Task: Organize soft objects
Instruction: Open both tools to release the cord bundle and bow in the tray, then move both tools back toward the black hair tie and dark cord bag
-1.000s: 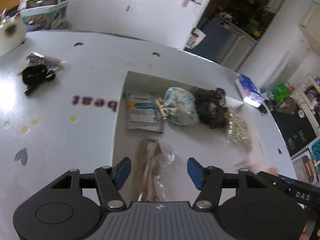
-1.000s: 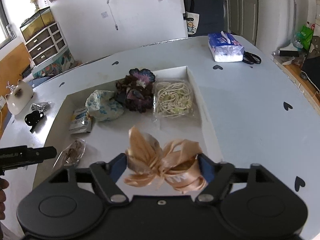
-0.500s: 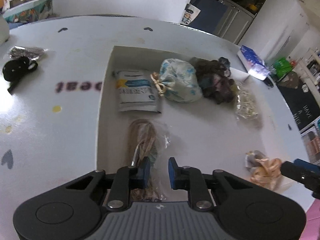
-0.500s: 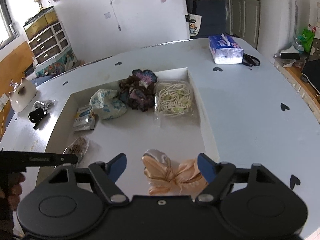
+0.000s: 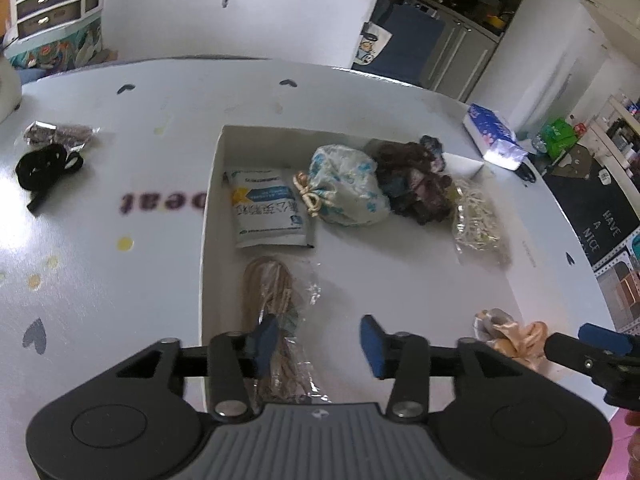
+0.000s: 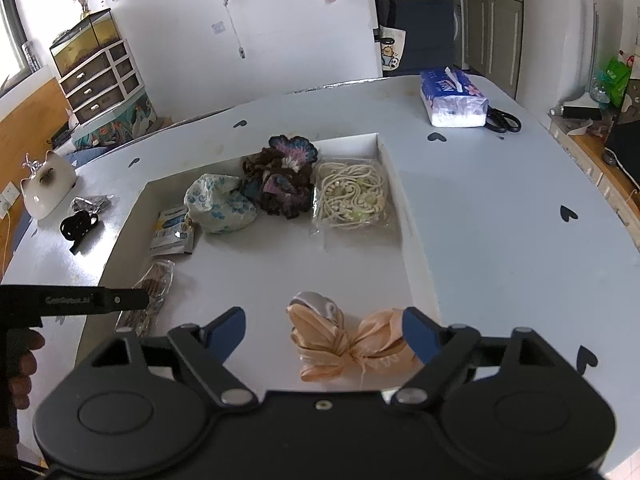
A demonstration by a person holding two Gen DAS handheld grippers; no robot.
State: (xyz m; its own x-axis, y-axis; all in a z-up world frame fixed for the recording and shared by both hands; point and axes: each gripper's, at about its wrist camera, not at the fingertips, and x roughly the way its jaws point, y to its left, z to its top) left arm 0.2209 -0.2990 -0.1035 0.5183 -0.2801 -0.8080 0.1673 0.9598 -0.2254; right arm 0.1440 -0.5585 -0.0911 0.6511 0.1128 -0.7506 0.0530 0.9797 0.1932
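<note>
- As both grippers hover over the shallow white cardboard tray (image 6: 390, 160) on the pale grey desk (image 6: 500, 208), the step in hand reads as release after placement.
- Right gripper (image 6: 324, 330): jaws spread and opening; the peach satin ribbon bow (image 6: 348, 344) lies between them on the tray floor at its near right corner, pads not pressing it.
- Left gripper (image 5: 316, 344): jaws spread and opening, over the clear packet of tan braided cord (image 5: 276, 308) in the tray's near left part; the packet is not pinched.
- Back row of the tray, left to right: white-and-blue printed sachet (image 5: 266, 212), blue-patterned drawstring pouch (image 5: 348, 192), dark crocheted scrunchie (image 5: 416, 184), clear bag of cream cord (image 5: 476, 220).
- Black strap (image 5: 46, 168) and a small dark foil packet (image 5: 56, 134) lie on the desk outside the tray, to its left; judged as still to sort.
- Next move, as I judge it: pull both grippers clear, then send the left one towards the black strap.
- Versus one second ago: the bow was pinched in the right gripper above the tray; now it rests on the floor. Half a second ago the left jaws were nearly together on the cord packet; now they are apart.
</note>
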